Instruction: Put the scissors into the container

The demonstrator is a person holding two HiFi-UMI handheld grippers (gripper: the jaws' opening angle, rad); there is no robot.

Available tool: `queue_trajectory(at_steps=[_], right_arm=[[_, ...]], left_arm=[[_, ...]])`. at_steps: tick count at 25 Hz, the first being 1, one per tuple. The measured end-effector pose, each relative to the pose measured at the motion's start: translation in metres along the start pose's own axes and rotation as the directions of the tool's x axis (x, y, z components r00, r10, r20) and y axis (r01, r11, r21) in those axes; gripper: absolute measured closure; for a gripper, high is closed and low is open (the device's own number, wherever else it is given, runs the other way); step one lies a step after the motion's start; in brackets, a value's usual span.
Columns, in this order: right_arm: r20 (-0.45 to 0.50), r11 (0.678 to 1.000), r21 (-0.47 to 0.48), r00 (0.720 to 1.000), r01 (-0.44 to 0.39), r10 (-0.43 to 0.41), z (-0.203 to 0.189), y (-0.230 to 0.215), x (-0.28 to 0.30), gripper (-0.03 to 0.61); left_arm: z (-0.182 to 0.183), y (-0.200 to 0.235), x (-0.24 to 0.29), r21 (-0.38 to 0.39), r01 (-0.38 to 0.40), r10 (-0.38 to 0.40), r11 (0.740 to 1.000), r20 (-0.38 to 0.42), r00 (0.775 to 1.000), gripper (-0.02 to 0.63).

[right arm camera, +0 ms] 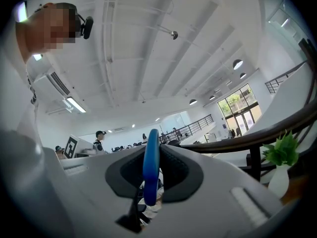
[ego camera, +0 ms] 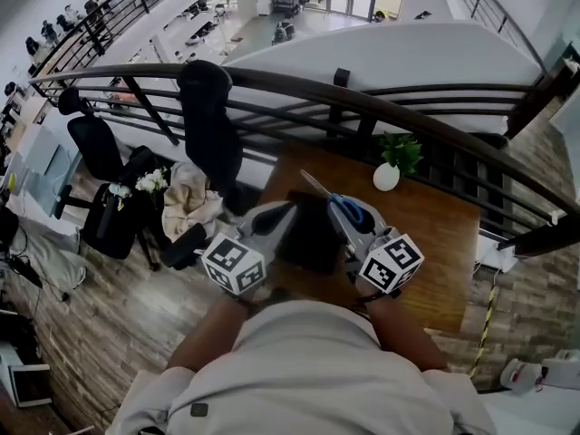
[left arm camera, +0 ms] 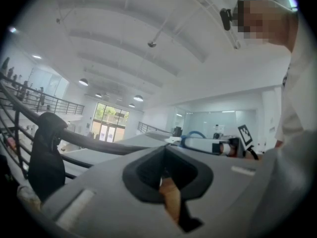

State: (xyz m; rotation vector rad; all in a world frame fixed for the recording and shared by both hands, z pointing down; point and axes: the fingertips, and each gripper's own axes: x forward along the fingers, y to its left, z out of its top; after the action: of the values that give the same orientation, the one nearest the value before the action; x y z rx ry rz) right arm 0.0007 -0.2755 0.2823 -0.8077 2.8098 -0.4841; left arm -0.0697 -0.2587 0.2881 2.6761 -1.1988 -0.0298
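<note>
In the head view both grippers are held close to the person's chest over a wooden table (ego camera: 435, 243), whose near edge is hidden by the shirt. The right gripper (ego camera: 349, 217) pinches the scissors (ego camera: 340, 205) by the blue handle, with the blades pointing toward 11 o'clock. Its own view shows that handle (right arm camera: 150, 172) edge-on, clamped between the jaws of the right gripper (right arm camera: 154, 148); the blades are out of sight there. The left gripper (ego camera: 283, 214) sits at 9 o'clock of the right one. In its own view the left gripper (left arm camera: 166, 155) has its jaws pressed together on nothing, and only a sliver of brown wood shows through the slit below them. Between the two grippers lies a dark container (ego camera: 308, 238), mostly covered by them, so its shape and rim are hard to make out; the scissors are above its 1 o'clock corner, not in it. A plant (ego camera: 397, 157) in a white vase stands at 1 o'clock on the table, by the railing (ego camera: 299, 84). A black chair (ego camera: 210, 120) stands at 10 o'clock.
</note>
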Motion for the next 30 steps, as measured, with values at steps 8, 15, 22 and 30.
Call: queue_trajectory(at_steps=[8, 15, 22, 30], right_arm=[[0.046, 0.996, -0.006, 0.995, 0.086, -0.086, 0.006, 0.011, 0.032, 0.525], [0.069, 0.987, -0.009, 0.985, 0.161, -0.16, -0.003, 0.018, 0.056, 0.525], [0.063, 0.971, -0.005, 0.969, 0.238, -0.238, -0.018, 0.017, 0.072, 0.525], [0.02, 0.965, 0.018, 0.965, 0.261, -0.262, -0.033, -0.003, 0.077, 0.525]], left_arm=[[0.011, 0.037, -0.018, -0.003, 0.083, -0.083, 0.997, -0.018, 0.996, 0.611], [0.018, 0.065, -0.024, 0.012, 0.172, -0.172, 0.985, -0.038, 0.984, 0.611], [-0.007, 0.082, -0.026, -0.022, 0.263, -0.263, 0.965, -0.102, 0.959, 0.611], [-0.019, 0.093, -0.007, -0.045, 0.297, -0.3, 0.954, -0.125, 0.946, 0.611]])
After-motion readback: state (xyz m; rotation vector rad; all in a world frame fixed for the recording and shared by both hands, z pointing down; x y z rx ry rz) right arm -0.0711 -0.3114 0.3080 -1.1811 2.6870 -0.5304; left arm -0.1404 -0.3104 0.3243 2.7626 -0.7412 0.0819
